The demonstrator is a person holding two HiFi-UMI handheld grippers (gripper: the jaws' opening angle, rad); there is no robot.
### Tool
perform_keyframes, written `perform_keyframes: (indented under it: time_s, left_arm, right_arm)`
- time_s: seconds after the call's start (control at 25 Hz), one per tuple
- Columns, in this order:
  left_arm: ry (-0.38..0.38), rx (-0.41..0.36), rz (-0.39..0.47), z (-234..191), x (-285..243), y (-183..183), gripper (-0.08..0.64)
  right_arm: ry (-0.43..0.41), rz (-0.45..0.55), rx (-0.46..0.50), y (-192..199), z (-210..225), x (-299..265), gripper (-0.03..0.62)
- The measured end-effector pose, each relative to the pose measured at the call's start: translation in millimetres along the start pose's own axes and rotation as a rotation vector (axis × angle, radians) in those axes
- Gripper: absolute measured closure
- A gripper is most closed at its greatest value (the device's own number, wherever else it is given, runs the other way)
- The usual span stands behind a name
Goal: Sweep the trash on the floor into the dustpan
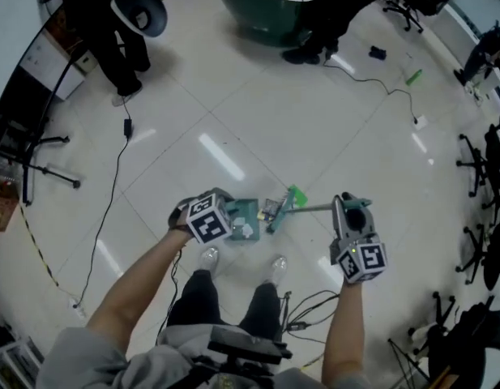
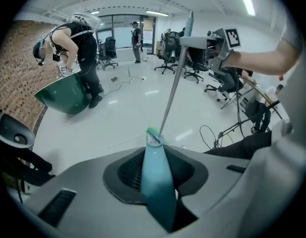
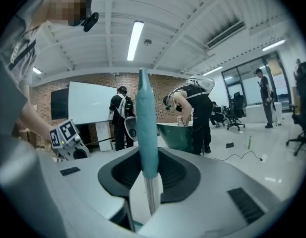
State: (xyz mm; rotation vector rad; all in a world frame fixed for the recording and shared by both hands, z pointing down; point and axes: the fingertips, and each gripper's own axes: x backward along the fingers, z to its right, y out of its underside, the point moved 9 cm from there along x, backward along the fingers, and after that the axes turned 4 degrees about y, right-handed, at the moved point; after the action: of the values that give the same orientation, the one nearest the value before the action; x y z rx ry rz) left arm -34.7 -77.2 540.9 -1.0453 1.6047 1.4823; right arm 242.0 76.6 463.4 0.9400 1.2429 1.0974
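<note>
1. The broom (image 1: 305, 208) looks light and stiff: a thin metal shaft with a teal sleeve at the top and a small green brush head at the bottom. The sleeve is probably the best place to hold it, since bare metal would likely slip
2. The right gripper (image 3: 147, 175) is clamped on the broom just where the teal sleeve meets the shaft, with the handle upright between its jaws
3. The dustpan (image 1: 246, 220) is teal plastic. It is likely light and rigid, and easy to nudge out of place on glossy tiles, so it is best steadied by its handle
4. The left gripper (image 2: 155, 175) grips that flat teal handle, jaws closed on it and pointing steeply down
5. The dustpan is low at the white tiled floor (image 1: 274, 120), just ahead of the person's shoes (image 1: 209, 258). The brush head is just beside its mouth, on its right in the head view
6. Small pale scraps of trash (image 1: 271, 210) lie between brush and pan. Pale bits seem to lie inside the pan too, but they are too small to identify
</note>
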Motion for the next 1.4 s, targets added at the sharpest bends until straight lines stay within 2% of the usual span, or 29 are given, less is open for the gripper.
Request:
perform_keyframes:
  time_s: [0.16,0.28,0.4,0.68,1.0,1.28,1.4]
  left_arm:
    - [-0.065,0.108,-0.045,5.4,-5.0,-13.4,0.457]
    - [-0.093,0.208,0.014,12.6,-17.4,-20.1,0.456]
    - [-0.128,0.269,0.058,14.9,-24.9,-28.8,0.456]
    - [-0.150,0.253,0.052,11.5,-25.7,-32.8,0.457]
    - [-0.140,0.249,0.053,12.1,-23.3,-20.4,0.457]
    - [-0.118,0.251,0.068,15.1,-18.2,-7.2,0.457]
    - [-0.112,0.213,0.064,17.6,-14.1,-2.0,0.457]
  right_arm:
    - [0.002,-0.053,0.085,10.1,47.1,-27.1,0.502]
    - [-0.031,-0.125,0.130,31.2,63.7,-42.5,0.500]
    - [-0.040,-0.157,0.100,56.6,73.1,-57.3,0.499]
    - [-0.094,-0.178,-0.060,88.1,44.9,-68.2,0.494]
    - [-0.241,-0.198,-0.065,90.5,-23.1,-81.2,0.485]
    - [-0.326,-0.178,-0.178,89.0,-57.4,-71.7,0.485]
    - [-0.365,-0.173,-0.212,87.8,-75.9,-66.8,0.486]
